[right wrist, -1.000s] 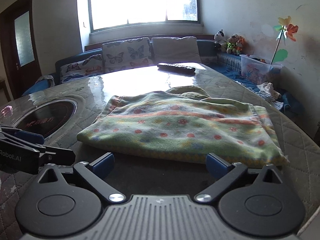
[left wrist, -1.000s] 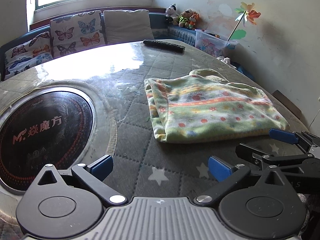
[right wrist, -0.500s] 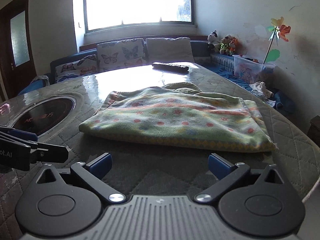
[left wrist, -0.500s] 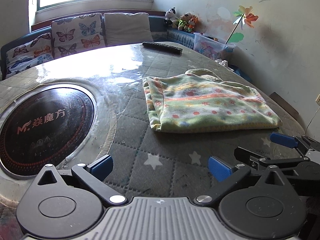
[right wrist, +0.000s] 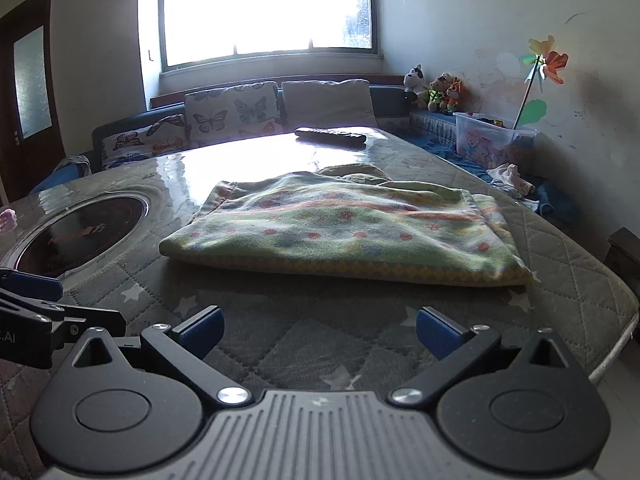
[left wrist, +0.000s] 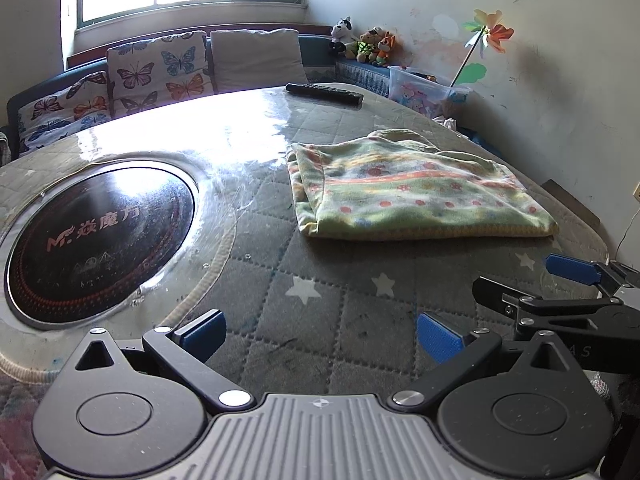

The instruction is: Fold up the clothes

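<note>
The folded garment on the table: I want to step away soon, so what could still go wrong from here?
The folded garment has a loose olive flap poking out at its far side, so the fold may spring open. Its right corner lies near the table edge; a nudge might slide it off. Both the left gripper and the right gripper are open and close together, so they could bump each other.

A bright window (right wrist: 266, 12) glares at top centre above a butterfly-cushioned sofa (right wrist: 224, 116); a dark door (right wrist: 28, 92) stands far left.
</note>
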